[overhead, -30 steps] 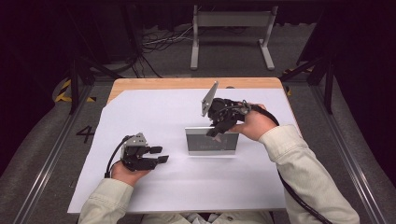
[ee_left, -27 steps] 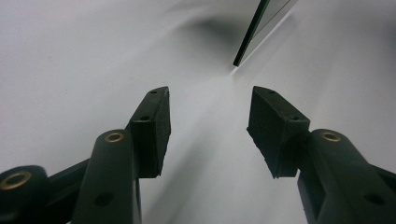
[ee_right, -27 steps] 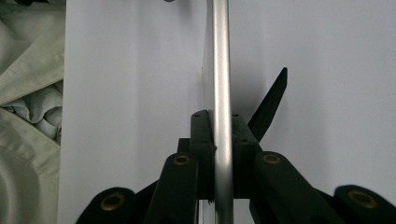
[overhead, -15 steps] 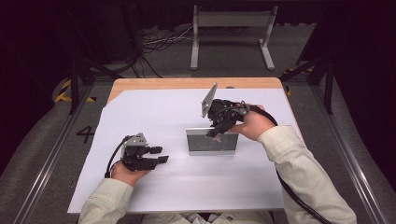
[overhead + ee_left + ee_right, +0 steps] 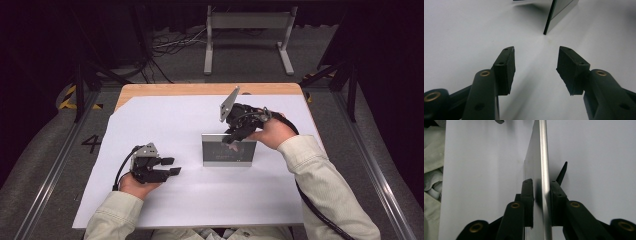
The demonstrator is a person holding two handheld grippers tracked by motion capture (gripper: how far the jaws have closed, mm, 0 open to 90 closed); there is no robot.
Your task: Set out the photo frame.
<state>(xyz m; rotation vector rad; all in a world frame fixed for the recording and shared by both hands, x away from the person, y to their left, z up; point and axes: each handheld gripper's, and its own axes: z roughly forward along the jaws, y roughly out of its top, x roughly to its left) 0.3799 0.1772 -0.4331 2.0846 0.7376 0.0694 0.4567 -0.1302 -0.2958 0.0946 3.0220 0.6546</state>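
Right now my right gripper (image 5: 234, 139) comes down from above onto the top edge of the upright silver metal photo frame with the dark glass face (image 5: 229, 156), which stands on the white sheet covering the table (image 5: 165, 115). Seen along that gripper's own jaws, the thin brushed-metal edge of the frame (image 5: 543, 160) runs straight up between the two black pads (image 5: 527, 195). Those jaws have just been opening. On the left side there seems to be a sliver of space between pad and frame, though the shadow makes it hard for me to be sure the right pad is clear as well; I read the grip as let go, with the frame between the jaws. A slim black prop leg (image 5: 562, 173) sticks out behind the frame, to the right of the jaws.

My left gripper (image 5: 167, 167) lies low on the sheet, well apart from the frame. Its jaws are spread wide with nothing between them, and the frame's near corner (image 5: 554, 17) stands ahead of them.
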